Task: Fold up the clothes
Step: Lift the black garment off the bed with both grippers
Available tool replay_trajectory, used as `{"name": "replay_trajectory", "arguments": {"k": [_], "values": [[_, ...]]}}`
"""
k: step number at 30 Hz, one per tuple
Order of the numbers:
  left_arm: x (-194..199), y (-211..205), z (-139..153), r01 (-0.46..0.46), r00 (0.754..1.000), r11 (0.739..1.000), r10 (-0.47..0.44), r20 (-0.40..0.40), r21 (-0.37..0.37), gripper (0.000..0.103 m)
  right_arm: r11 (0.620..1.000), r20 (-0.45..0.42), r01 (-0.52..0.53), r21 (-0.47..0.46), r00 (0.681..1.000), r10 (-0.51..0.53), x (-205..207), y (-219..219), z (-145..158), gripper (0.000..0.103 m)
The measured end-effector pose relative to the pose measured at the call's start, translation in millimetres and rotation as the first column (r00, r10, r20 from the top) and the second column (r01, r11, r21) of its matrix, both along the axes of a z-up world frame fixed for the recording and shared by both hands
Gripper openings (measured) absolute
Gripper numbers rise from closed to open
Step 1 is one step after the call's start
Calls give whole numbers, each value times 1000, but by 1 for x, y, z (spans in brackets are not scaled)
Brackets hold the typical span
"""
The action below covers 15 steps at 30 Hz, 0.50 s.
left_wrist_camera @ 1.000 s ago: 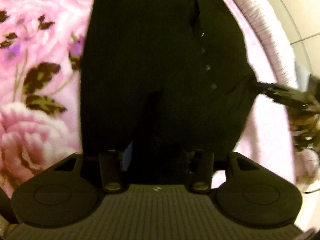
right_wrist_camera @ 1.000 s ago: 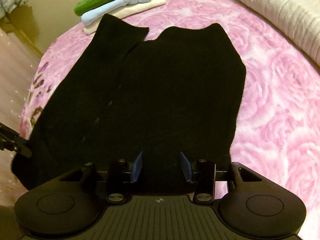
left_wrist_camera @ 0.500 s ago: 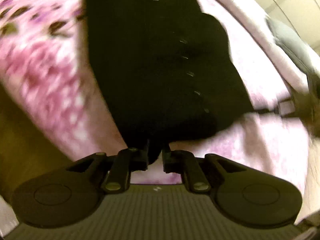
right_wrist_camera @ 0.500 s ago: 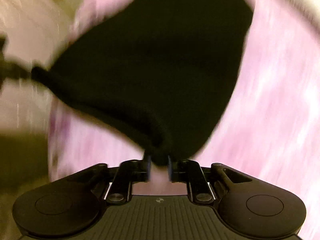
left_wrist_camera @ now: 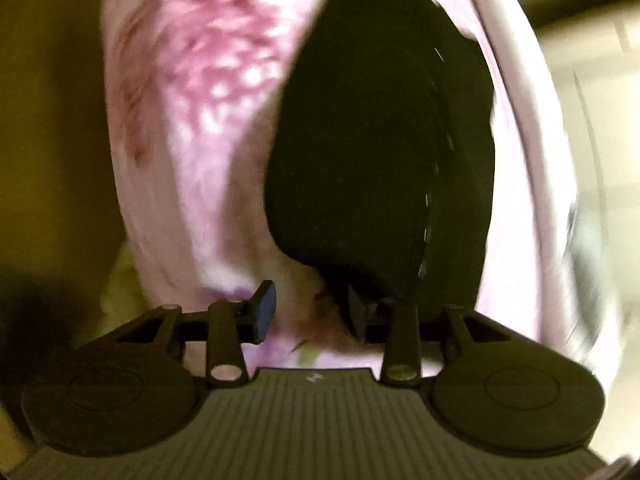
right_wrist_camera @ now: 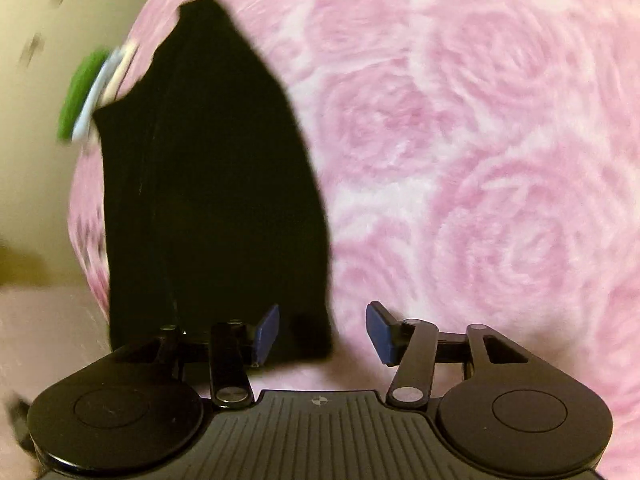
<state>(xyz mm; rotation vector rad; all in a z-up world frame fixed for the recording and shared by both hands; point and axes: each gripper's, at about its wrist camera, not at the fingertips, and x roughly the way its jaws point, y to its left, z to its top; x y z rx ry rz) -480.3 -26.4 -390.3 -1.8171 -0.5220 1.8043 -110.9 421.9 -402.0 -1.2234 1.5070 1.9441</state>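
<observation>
A black garment (right_wrist_camera: 208, 184) lies folded lengthwise into a narrow strip on the pink rose blanket (right_wrist_camera: 460, 152). My right gripper (right_wrist_camera: 322, 332) is open and empty at the strip's near right corner. In the left wrist view the same garment (left_wrist_camera: 380, 152) shows a row of small buttons. My left gripper (left_wrist_camera: 310, 314) is open, its jaws spread wide, just short of the garment's near end. The right pad sits at the cloth's edge, partly hidden by it. Both views are motion-blurred.
A stack of folded clothes, green on top (right_wrist_camera: 80, 92), lies at the far left edge of the bed. A white ribbed cover (left_wrist_camera: 516, 92) runs along the bed's right side. The bed edge drops off at left (left_wrist_camera: 60, 140).
Both grippers closed on the garment's near edge, lifted and carried it over, then opened and let go. The garment now lies as a narrower strip.
</observation>
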Motion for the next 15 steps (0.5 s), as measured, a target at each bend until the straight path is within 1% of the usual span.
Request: {"name": "replay_trajectory", "arguments": {"k": [1,3,6,8,10,13,15], "values": [[2,-8,-4,-52,998,998,51,36,32,35,1000,2,25,-17,1000,-25,-3,5,-6,53],[8,-24,-10,-146,985,985,135,111,94,35,998,6,54,-38,999,-54,-6,9,-16,53],[14,-42,-4,-148,984,984,137,116,99,36,996,8,73,-54,997,-73,-7,8,-27,53],[12,-42,-5,-165,981,978,149,126,125,44,994,-6,93,-57,996,-94,-8,5,-31,55],[7,-37,-8,-181,977,973,161,137,146,45,991,-23,111,-72,993,-113,-8,4,-31,56],[3,-14,-20,-125,988,990,118,97,67,45,989,-46,123,-82,991,-127,-10,1,-32,56],[3,-3,-27,-96,993,995,94,71,22,41,991,-58,112,-76,991,-117,-13,-2,-32,56]]}}
